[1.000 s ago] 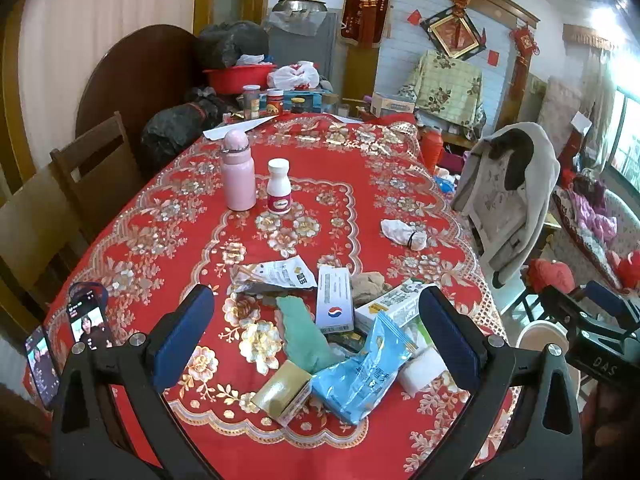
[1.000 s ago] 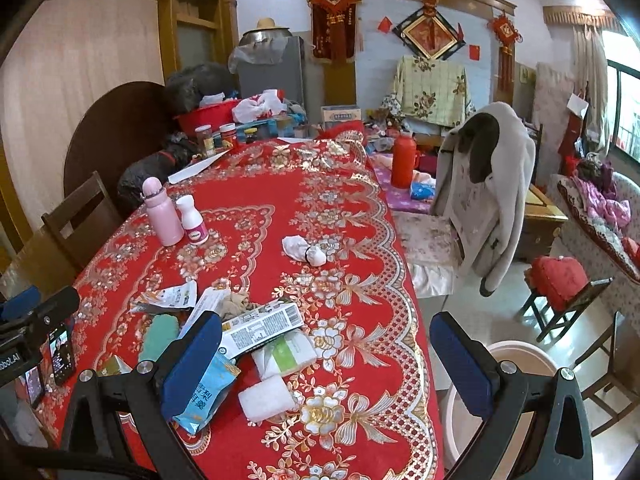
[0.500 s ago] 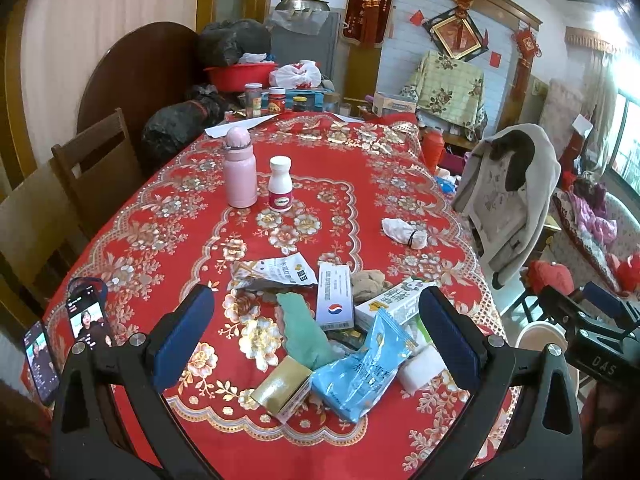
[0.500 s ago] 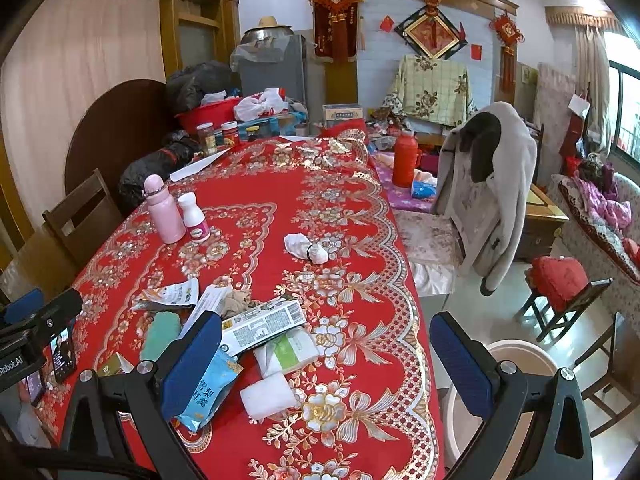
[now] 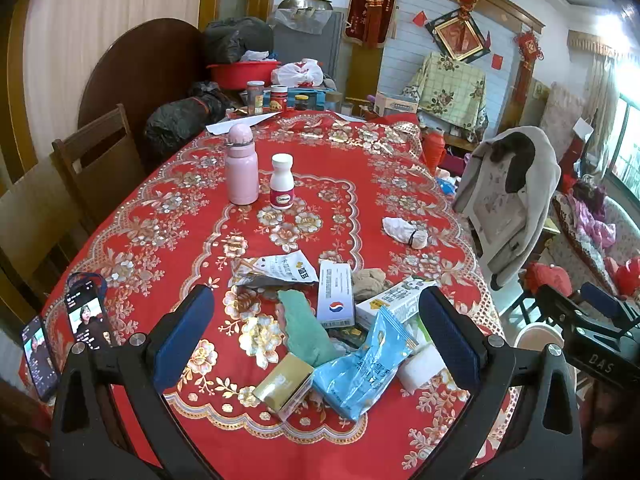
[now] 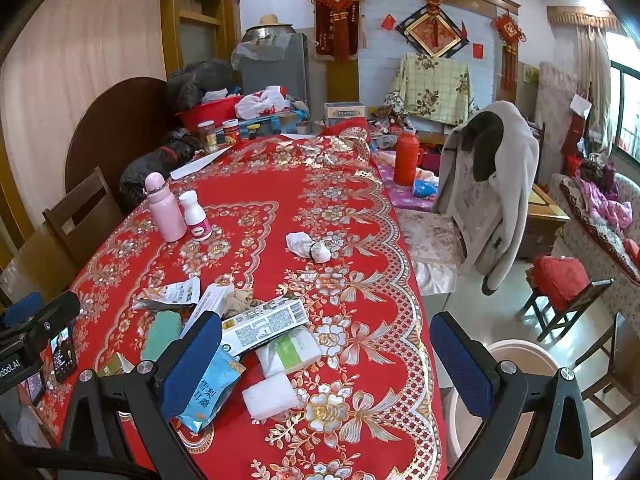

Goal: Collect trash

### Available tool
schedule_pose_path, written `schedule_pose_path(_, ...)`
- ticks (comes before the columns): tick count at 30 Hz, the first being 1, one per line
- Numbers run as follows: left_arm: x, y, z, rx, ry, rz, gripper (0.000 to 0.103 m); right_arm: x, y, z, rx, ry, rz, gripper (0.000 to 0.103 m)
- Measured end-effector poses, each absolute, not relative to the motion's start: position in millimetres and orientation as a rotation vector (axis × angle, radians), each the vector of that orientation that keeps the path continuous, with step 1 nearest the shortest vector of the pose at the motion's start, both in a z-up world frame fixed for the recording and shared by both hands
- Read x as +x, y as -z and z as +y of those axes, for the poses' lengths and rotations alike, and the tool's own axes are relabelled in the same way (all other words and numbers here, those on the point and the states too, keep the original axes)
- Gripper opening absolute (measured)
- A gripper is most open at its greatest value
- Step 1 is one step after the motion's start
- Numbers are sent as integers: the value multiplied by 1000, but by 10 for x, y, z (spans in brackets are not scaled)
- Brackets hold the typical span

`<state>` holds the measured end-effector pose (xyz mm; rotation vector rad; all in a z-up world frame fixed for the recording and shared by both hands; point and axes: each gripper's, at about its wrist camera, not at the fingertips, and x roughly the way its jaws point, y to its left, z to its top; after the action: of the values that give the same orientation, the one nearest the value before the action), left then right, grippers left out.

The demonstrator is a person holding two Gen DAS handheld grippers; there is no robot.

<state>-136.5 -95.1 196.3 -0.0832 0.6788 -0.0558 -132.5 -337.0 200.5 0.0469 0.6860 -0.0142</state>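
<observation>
- Left gripper (image 5: pixel 316 336): jaws spread, empty, unmoved over the last second; collecting not begun.
- Crinkled blue plastic snack bag (image 5: pixel 360 372): between its fingers, amid litter.
- Right gripper (image 6: pixel 328 354): spread, empty; round beige plastic bin (image 6: pixel 516 354) below-right.

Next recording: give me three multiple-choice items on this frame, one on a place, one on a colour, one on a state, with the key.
1. Where does the white pill bottle with the red label stand?
A. beside the pink flask
B. on the chair
C. in the bin

2. What colour is the crinkled snack bag nearest the camera?
A. yellow
B. blue
C. black

3. How are the left hand-held gripper and the right hand-held gripper?
A. both shut on trash
B. one open, one shut
C. both open, empty

Key: A, the two bottles stand next to each other mid-table; B, its foil is light blue; C, both pairs of blue pads are spread wide with nothing between them.
</observation>
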Motion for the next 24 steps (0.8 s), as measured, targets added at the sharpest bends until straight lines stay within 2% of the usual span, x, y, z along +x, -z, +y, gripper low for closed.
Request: schedule_pose_path(24,-1438,-1912,-898,-106,34,688,102,-1275,-1951,-3214,33,-7,716,103)
